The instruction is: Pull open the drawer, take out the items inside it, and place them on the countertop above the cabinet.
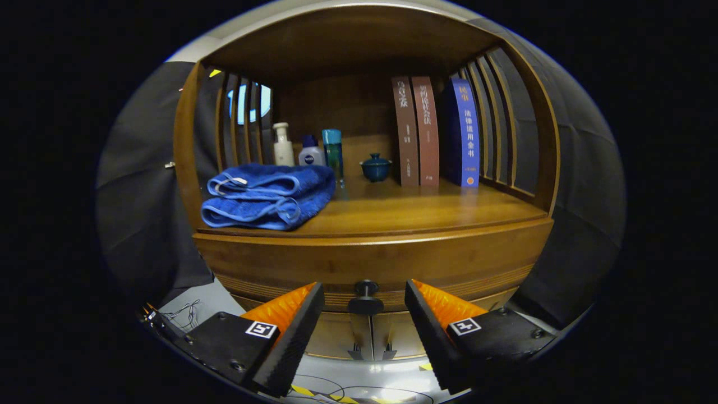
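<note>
Step in hand: opening phase, judged from the drawer front (370, 266) sitting flush with the cabinet (193, 168); nothing taken out yet
Gripper (364, 314): spread wide, holding nothing, fingers (291, 328) flanking the knob at 9 and 3 o'clock, apart from it
Drawer knob (365, 297): small dark round knob on a short stem, between the fingertips and just beyond them, at 12 o'clock from the gap
Next move, as a judgement: ease forward, close both fingers on the stem behind the knob head, pull straight back; a small round knob could slip from a shallow grip
Items inside drawer: hidden behind the closed front, cannot tell what
Countertop (426, 210): smooth glossy warm-brown wood, bare patch at 1 o'clock from the knob, good landing room
Towel (266, 196): folded blue terry cloth, soft and nubby, at 11 o'clock from the knob, near the shelf edge
Bottles (310, 148): three small upright ones behind the towel, white, white-and-blue, teal
Lidded cup (375, 167): squat, dark blue, glazed, at 12 o'clock
Books (429, 132): two brown, one blue, upright at the back
Finger surfaces: orange ribbed sides, black rough pads
</note>
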`<action>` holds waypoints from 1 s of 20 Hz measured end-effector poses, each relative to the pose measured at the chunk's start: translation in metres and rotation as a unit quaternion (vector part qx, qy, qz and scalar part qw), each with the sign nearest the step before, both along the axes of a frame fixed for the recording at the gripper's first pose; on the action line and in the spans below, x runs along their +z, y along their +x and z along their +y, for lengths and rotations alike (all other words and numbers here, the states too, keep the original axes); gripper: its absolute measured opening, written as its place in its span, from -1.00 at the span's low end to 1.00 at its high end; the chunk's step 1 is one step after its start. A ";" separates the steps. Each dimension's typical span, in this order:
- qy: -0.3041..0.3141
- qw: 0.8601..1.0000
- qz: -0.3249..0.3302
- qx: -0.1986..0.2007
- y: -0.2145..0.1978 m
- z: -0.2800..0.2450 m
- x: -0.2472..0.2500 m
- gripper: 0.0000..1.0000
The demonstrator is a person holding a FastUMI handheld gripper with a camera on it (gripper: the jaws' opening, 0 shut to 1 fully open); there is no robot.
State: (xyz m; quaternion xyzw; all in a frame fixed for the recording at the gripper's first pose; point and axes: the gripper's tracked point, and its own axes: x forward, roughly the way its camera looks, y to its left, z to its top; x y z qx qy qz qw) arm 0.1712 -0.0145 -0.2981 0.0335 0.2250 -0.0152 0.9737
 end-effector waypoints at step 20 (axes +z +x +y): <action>-0.029 0.998 0.057 0.026 0.014 0.006 -0.037 -0.35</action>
